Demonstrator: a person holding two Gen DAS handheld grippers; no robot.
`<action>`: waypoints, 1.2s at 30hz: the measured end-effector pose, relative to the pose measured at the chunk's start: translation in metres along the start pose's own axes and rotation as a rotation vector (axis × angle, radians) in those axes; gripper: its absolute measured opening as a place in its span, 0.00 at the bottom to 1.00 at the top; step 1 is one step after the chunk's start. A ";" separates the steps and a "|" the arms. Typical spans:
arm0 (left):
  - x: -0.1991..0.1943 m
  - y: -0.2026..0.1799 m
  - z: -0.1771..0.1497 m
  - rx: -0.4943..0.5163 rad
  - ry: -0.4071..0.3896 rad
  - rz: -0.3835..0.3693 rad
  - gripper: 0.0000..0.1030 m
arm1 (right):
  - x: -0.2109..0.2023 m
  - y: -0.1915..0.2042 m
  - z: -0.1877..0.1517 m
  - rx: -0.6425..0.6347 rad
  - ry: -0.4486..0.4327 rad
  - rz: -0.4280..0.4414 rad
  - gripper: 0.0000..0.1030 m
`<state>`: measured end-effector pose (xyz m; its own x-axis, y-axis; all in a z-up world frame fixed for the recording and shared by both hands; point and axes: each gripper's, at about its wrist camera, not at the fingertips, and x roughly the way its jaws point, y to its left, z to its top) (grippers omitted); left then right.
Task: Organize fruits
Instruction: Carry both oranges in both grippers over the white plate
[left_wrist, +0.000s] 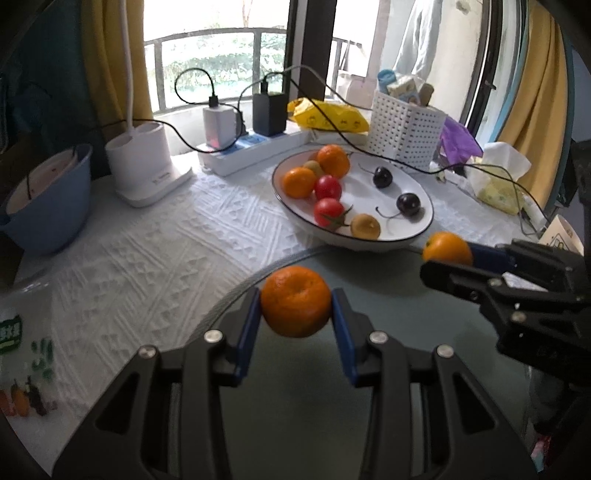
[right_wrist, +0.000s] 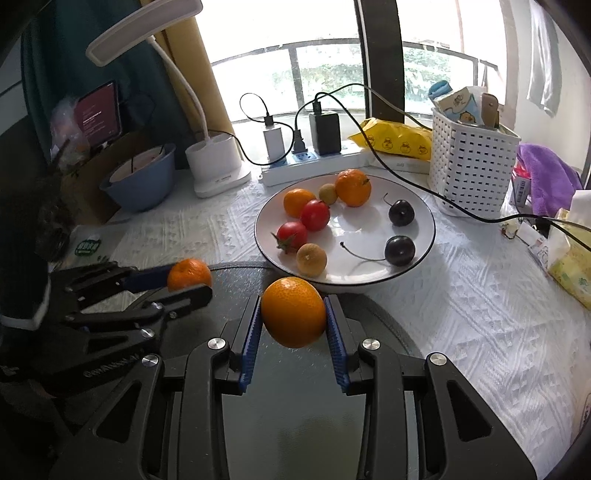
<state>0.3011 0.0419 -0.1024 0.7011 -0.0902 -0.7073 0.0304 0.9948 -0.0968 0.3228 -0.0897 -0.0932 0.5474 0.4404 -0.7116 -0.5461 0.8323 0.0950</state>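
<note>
My left gripper (left_wrist: 295, 301) is shut on an orange mandarin (left_wrist: 295, 300), held above a dark round plate (left_wrist: 369, 295). My right gripper (right_wrist: 293, 312) is shut on another mandarin (right_wrist: 293, 312) over the same dark plate (right_wrist: 373, 314). Each gripper shows in the other's view, the right one (left_wrist: 447, 254) at the right, the left one (right_wrist: 190, 280) at the left. Behind stands a white plate (right_wrist: 424, 229) with two mandarins (right_wrist: 352, 187), two red tomatoes (right_wrist: 314, 215), two dark cherries (right_wrist: 400, 250) and two small yellow-brown fruits (right_wrist: 311, 259).
A white perforated basket (right_wrist: 471, 166), a power strip with chargers (right_wrist: 314, 162) and black cables stand behind the white plate. A white lamp base (right_wrist: 216, 162) and a blue bowl (right_wrist: 142, 181) are at the back left. A tissue pack (right_wrist: 570, 258) lies right.
</note>
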 end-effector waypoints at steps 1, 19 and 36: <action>-0.004 0.000 -0.001 0.000 -0.006 0.001 0.38 | -0.001 0.001 -0.001 -0.002 0.000 -0.001 0.35; -0.054 -0.020 -0.016 0.029 -0.072 -0.008 0.38 | -0.041 0.014 -0.016 -0.017 -0.052 -0.007 0.35; -0.082 -0.054 0.002 0.066 -0.155 -0.018 0.38 | -0.081 -0.003 -0.011 -0.017 -0.143 -0.026 0.35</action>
<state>0.2437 -0.0043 -0.0379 0.8014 -0.1045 -0.5889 0.0866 0.9945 -0.0587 0.2735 -0.1316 -0.0432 0.6459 0.4633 -0.6068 -0.5404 0.8389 0.0653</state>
